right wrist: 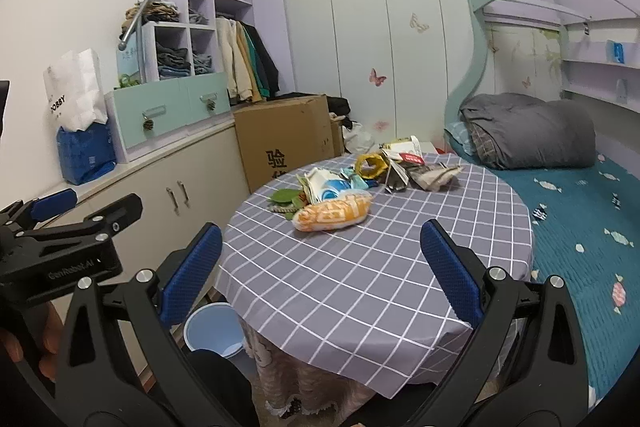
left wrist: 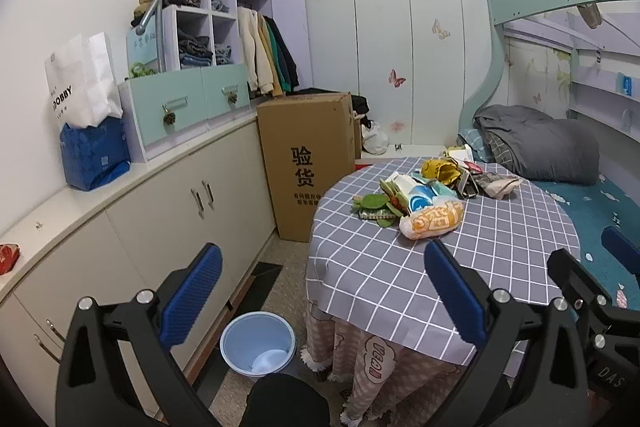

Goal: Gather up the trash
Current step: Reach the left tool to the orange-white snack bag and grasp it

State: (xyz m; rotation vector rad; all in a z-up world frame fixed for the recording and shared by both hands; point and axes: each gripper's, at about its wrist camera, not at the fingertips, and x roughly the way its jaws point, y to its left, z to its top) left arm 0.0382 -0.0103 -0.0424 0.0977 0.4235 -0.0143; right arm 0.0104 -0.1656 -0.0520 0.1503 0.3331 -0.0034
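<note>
Hovering short of the round table [right wrist: 360, 267], both grippers spread wide and empty: the left gripper [left wrist: 320, 291] sits over the table's near-left edge, the right gripper [right wrist: 320, 267] over its near side, neither touching anything.

Trash pile [right wrist: 360, 183] lies toward the far side of the checked tablecloth [left wrist: 400, 267], well apart from either set of jaws. Nearest item is an orange-and-white snack bag [right wrist: 332, 213]; behind it green leaf-like scraps [left wrist: 374, 203], a blue-and-white wrapper [left wrist: 420, 201], a yellow wrapper [right wrist: 370, 165] and crumpled paper packaging [right wrist: 432, 175], all overlapping.

Blue bin [left wrist: 258, 343] stands on the floor just beside the table's left side, below the left gripper, with something pale already at its bottom (in the right wrist view it is half hidden by the cloth's overhang).

Risks, as judged from here:
- Items overlap, so pinching one may drag its neighbours; light scraps could slide off the far edge toward the cardboard box [left wrist: 308, 163] or the bed [right wrist: 580, 227].
- The snack bag looks puffy and slick; a grip on its bulge may squeeze it out of the jaws.
- Closing low on the cloth could catch fabric and pull the whole pile.
- The bin opening is small and close under the table edge, so a release from height may miss.
</note>
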